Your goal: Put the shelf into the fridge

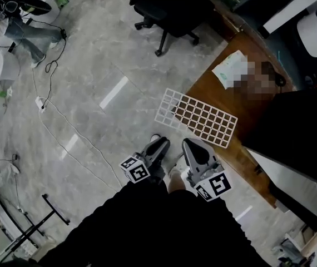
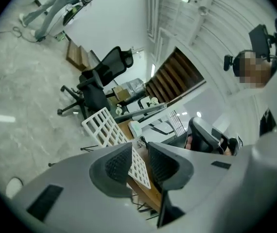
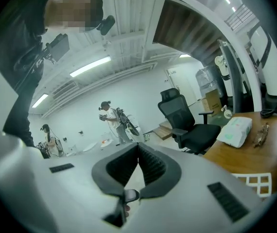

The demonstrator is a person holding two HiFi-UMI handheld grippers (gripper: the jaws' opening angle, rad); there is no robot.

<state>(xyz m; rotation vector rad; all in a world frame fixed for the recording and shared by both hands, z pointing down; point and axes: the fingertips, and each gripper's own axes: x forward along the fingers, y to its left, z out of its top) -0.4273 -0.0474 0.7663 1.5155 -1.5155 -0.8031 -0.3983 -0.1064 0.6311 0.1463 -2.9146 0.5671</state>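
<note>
While shelf [image 1: 197,117] lies untouched on wooden table [image 1: 206,93], both grippers hang close to body, short of table's near corner. Judged as approach stance before pickup.
- Left gripper [image 2: 139,161]: fingers narrowly apart, nothing pinched. Shelf shows beyond gap, apparently being lined up for grab.
- Right gripper [image 3: 138,161]: fingers closed together, empty. Likely spare until support needed.
- Shelf: white, flat, rectangular grid of square openings. Lies flat on table's near corner, one end overhanging table edge above floor. Overhang probably offers jaws free edge to bite.
- White packet [image 1: 231,71] lies farther back on table.
</note>
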